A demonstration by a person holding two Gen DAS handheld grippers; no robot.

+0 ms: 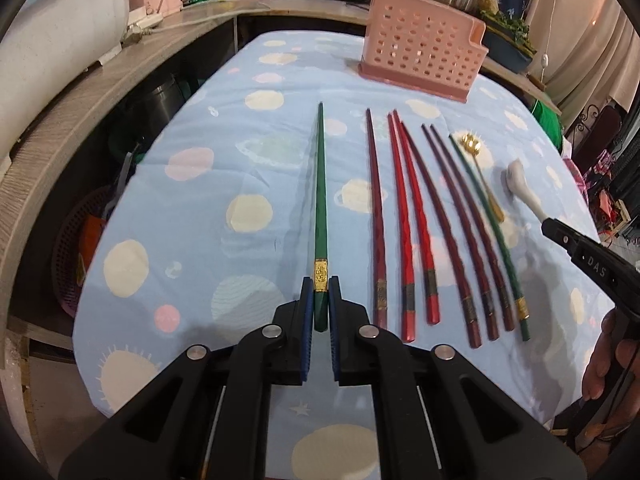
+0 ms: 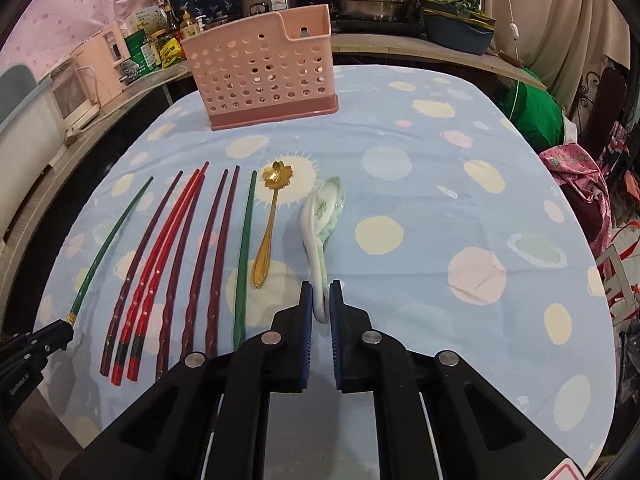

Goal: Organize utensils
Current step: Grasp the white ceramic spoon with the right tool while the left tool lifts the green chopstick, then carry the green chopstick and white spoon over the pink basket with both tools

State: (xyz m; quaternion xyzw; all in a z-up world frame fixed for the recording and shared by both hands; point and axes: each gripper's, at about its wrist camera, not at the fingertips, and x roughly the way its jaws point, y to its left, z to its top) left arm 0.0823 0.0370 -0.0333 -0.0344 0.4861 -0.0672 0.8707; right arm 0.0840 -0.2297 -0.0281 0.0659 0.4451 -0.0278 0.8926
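Left hand-held gripper (image 1: pixel 321 300) clamps green chopstick (image 1: pixel 321 208); right (image 2: pixel 321 304) clamps ceramic spoon (image 2: pixel 320 240); pink holder (image 2: pixel 260 76) contents hidden

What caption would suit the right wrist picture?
Right claw closed on two stacked ceramic spoons, beside a gold spoon, chopsticks and a pink basket.

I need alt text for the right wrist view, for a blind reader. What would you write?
The right claw is shut on the handles of two stacked ceramic spoons lying on a blue spotted tablecloth. To their left lie a gold spoon and a row of chopsticks; a pink utensil holder stands behind.
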